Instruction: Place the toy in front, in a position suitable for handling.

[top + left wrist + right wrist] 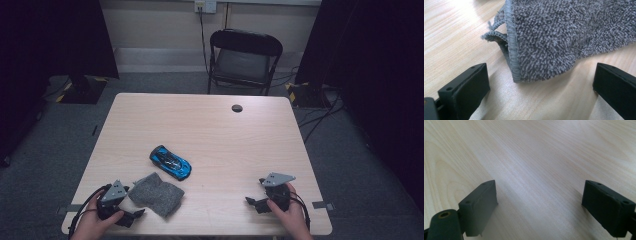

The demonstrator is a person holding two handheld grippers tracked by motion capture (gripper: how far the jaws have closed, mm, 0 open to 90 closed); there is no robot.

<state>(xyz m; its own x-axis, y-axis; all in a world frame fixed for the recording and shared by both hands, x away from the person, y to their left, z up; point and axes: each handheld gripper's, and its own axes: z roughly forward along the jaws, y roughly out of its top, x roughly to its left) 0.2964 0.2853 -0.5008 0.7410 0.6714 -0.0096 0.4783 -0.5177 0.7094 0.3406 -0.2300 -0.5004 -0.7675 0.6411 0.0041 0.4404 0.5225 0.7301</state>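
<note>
L gripper [541, 87] jaws wide, near grey cloth [564, 37], R gripper [540, 205] wide, empty

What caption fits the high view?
Two open hand-held grippers rest beside a grey cloth and blue toy car.

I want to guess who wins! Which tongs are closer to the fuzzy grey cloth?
Left. The left tongs sit right beside the grey cloth, open toward it. The right tongs are far across the table.
</note>
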